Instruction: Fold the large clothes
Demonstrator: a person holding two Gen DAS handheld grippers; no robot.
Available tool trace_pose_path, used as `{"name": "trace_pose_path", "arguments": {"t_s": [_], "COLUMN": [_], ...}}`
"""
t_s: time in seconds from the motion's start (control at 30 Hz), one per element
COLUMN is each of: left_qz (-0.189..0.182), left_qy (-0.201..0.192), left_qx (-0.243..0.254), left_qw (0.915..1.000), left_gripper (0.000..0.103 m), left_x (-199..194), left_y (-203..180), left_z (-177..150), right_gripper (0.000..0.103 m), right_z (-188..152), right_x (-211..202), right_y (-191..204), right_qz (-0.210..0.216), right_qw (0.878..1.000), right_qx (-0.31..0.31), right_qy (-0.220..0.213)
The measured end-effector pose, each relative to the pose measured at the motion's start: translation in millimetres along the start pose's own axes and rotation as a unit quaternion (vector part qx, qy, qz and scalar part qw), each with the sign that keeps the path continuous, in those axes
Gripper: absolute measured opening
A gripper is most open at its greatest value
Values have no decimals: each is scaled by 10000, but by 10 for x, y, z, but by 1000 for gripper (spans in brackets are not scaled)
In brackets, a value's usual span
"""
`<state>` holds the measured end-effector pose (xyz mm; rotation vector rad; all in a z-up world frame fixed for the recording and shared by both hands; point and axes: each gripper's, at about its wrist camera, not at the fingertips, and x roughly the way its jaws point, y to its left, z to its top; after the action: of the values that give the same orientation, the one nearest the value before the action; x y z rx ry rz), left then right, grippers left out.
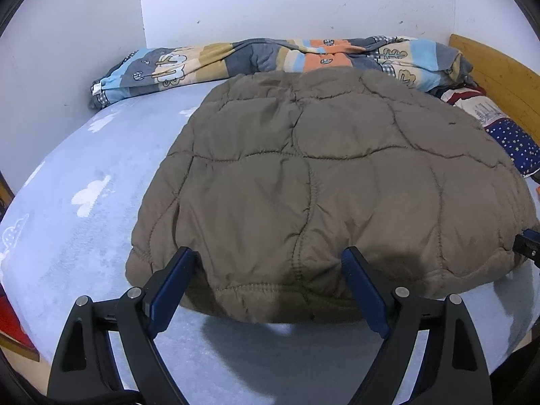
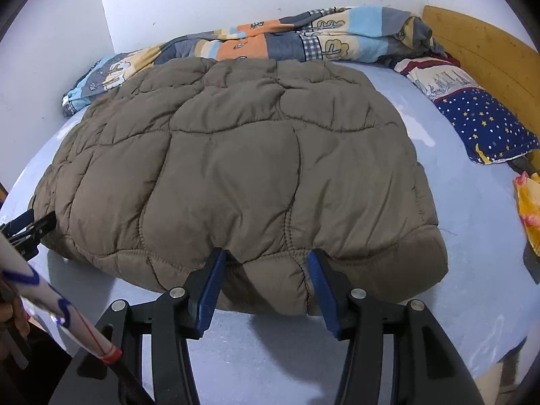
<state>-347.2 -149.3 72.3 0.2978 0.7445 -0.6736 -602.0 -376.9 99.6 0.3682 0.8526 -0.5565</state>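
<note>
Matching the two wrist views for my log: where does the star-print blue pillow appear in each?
Left wrist: the star-print blue pillow sits at the far right edge, beyond the brown quilted jacket.
Right wrist: the pillow lies upper right, clear of the jacket.
Shared landmark: the wooden headboard behind the pillow in both.

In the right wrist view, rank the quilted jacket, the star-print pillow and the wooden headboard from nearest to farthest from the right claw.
1. Quilted brown jacket: its near hem lies between the open fingers of the right claw.
2. Star-print pillow: farther back, on the right.
3. Wooden headboard: behind the pillow, far right.
</note>
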Motion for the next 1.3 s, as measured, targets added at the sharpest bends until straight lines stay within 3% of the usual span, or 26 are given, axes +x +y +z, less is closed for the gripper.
{"name": "trace_pose_path", "arguments": {"t_s": [0.07, 0.23, 0.33, 0.5, 0.6, 0.8, 0.97, 1.1, 1.17, 1.3], "left_qz": [-30, 20, 6, -9, -76, -458, -1009, -1324, -1356, -1015], "left_qy": [-65, -58, 78, 182, 115, -177, -273, -573, -874, -1500], "left_qx": [-4, -170, -376, -386, -360, -303, -57, 48, 12, -124], "left_qw": [10000, 9998, 9993, 9991, 9993, 9983, 9945, 9895, 9869, 9834], "left_gripper": [88, 88, 88, 89, 89, 89, 89, 89, 89, 93], "left_x": [-66, -89, -1, 104, -11, -537, -1106, -1674, -1981, -2578], "left_y": [18, 111, 200, 193, 174, -13, -278, -396, -394, -329], "left_z": [0, 0, -2, -15, -13, -119, -265, -148, -34, 189], "right_gripper": [56, 56, 56, 60, 60, 61, 63, 63, 65, 84], "right_z": [-1, -3, -30, -44, -54, -98, -285, -260, -195, -43], "right_x": [-124, -167, -61, 55, -68, -514, -899, -1324, -1590, -2237], "right_y": [-24, -302, -472, -440, -396, -56, 199, 283, 293, 399], "right_qz": [49, -448, -381, -387, -413, -17, 495, 629, 621, 367], "right_qw": [9998, 9976, 9960, 9966, 9966, 9975, 9958, 9939, 9917, 9857], "right_qx": [122, 495, 808, 723, 705, 481, 526, 474, 538, 480], "right_qy": [-151, -166, 0, 105, -53, -514, -561, -769, -991, -1573]}}
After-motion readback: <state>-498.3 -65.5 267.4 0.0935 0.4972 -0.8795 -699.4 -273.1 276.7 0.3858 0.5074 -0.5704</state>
